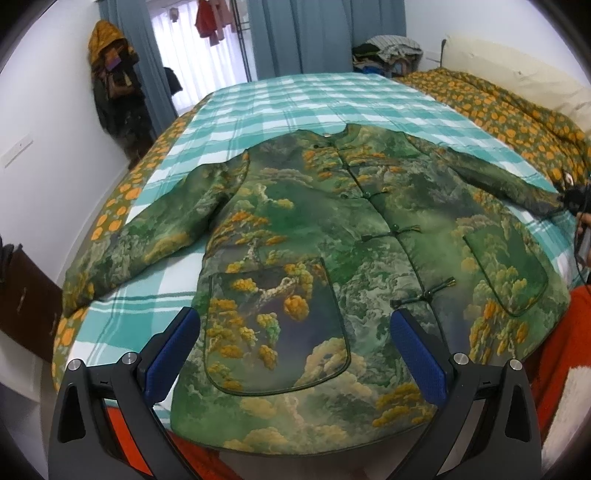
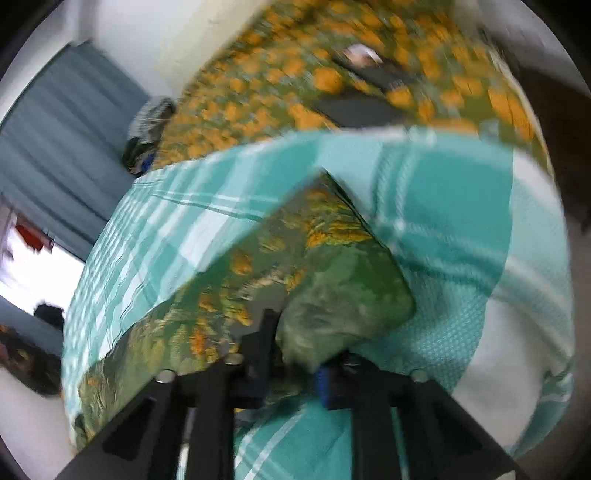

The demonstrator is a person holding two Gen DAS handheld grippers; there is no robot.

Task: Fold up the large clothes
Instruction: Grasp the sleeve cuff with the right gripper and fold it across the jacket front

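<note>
Left gripper (image 1: 293,354), seen from its own wrist camera, hung with its blue-padded fingers (image 1: 419,363) spread wide and nothing between them, poised above the hem of the jacket (image 1: 332,236). That jacket, a green padded one printed with orange trees and clouds and fastened down the front with knot buttons, lay face up and spread flat on the bed (image 1: 303,103), over a teal-and-white checked blanket, both sleeves stretched out to the sides. An orange-flowered quilt (image 1: 491,107) ran along the bed's far edge and blue curtains (image 1: 306,33) hung by the window behind. At the right edge of this view the end of the jacket's right sleeve (image 1: 528,188) met a dark object, too small to make out clearly. From the right wrist camera, blurred by motion, the right gripper (image 2: 291,354) had its fingers drawn together and pinched on the cuff end of the sleeve (image 2: 325,291), the green cloth bunched between the pads. Checked blanket (image 2: 461,221) lay under and around the sleeve, with the flowered quilt (image 2: 295,74) beyond it.
</note>
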